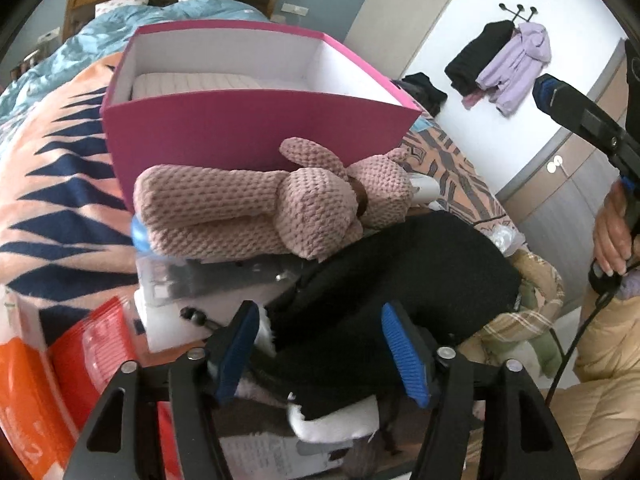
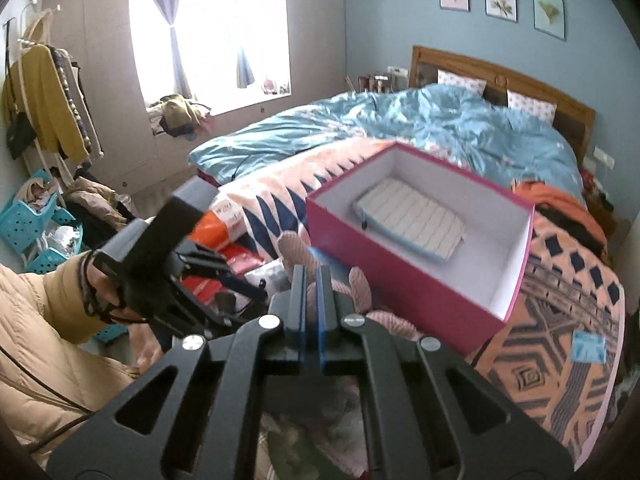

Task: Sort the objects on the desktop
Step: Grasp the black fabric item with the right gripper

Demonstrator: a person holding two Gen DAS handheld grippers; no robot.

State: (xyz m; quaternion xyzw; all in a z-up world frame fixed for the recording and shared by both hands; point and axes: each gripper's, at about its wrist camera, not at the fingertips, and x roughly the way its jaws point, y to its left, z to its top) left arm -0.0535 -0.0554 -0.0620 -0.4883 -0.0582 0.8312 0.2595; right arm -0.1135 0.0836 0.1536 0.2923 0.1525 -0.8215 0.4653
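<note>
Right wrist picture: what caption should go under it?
Shut right gripper above a pink box holding a striped pouch.

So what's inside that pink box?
The pink box holds one flat striped pouch with blue trim, lying on the white floor. Whatever sits under the pouch is covered.

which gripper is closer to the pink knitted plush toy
Left. The left gripper hovers open low over the black garment, just in front of the pink plush toy. The right gripper, shut and empty, is raised above the pile, farther off.
</note>
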